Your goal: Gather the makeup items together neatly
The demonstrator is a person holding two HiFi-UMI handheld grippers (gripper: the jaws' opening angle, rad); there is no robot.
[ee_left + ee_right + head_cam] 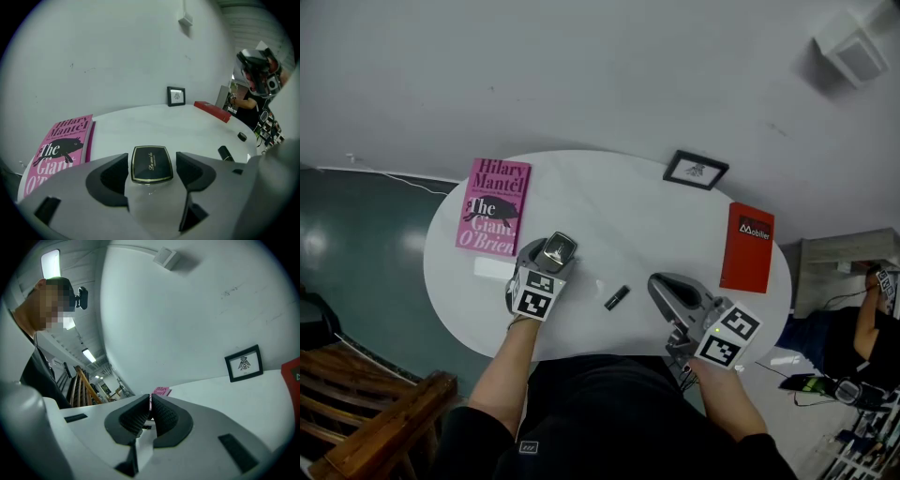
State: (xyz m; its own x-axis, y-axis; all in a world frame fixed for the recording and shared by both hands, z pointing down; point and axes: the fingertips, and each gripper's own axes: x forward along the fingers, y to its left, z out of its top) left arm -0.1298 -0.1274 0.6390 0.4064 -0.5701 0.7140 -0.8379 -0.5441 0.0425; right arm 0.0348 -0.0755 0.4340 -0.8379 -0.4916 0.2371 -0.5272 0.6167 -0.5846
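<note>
The compact [151, 164] is a flat, rounded square with a glossy black lid, a thin gold rim and gold script across the middle. It lies lid-up on the white surface [609, 202], at about 8 o'clock from the middle. The left tongs [555, 251] reach over it from 6 o'clock and stand wide. The compact sits between the pads [115, 173] with a sliver of space on each side, so nothing presses on it.

At 4 o'clock from the compact, near the front edge, lies a short black tube [617, 298], slanted. In the left gripper view a small black cap [242, 136] sits past the tube, apart from it.

The right tongs [150, 404] are closed pad to pad with nothing between them. They hover at 5 o'clock of the surface and point toward the tube.

A pink book [493, 206] lies flat at 10 o'clock, just behind the compact. A flat white thing [494, 268] lies below the book, at 9 o'clock from the tongs, too pale to make out. A small black frame [696, 170] stands at 1 o'clock and a red book [748, 248] lies at 3 o'clock. Both are well apart from the compact.

Nothing lies between the compact and the tube. A person [872, 319] is beyond the surface at 3 o'clock.
</note>
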